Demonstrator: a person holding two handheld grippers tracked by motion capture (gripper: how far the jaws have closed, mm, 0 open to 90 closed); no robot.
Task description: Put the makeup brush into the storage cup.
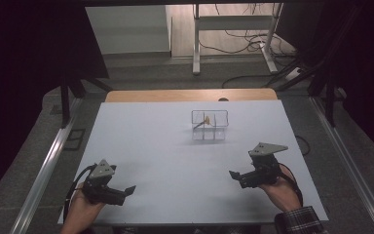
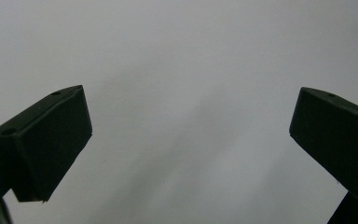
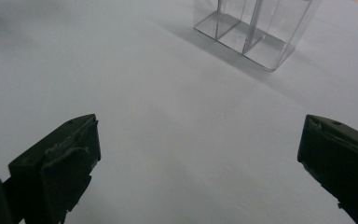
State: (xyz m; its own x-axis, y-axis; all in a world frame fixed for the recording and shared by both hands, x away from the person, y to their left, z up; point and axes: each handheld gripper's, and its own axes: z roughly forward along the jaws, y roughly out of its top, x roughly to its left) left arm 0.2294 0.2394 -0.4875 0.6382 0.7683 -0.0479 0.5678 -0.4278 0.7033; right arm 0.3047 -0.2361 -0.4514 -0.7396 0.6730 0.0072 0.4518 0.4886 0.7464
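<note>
A clear plastic box (image 1: 210, 125) with inner dividers stands on the white table (image 1: 151, 146), past the middle and a little right. A small tan-headed tool leans inside its left part. My left gripper (image 1: 129, 190) rests low near the front left edge, jaws wide apart with bare table between them (image 2: 191, 135). My right gripper (image 1: 234, 175) sits near the front right, aimed left and towards the box, also open and holding nothing (image 3: 198, 149). The box's base (image 3: 254, 32) appears at the top of the right gripper view, well ahead of the jaws.
A wooden strip (image 1: 190, 95) runs along the table's far edge. Metal rails (image 1: 48, 161) flank the table on both sides. Beyond it stand a desk frame (image 1: 233, 29) and loose cables on the floor. A plaid sleeve (image 1: 302, 222) enters at the bottom right.
</note>
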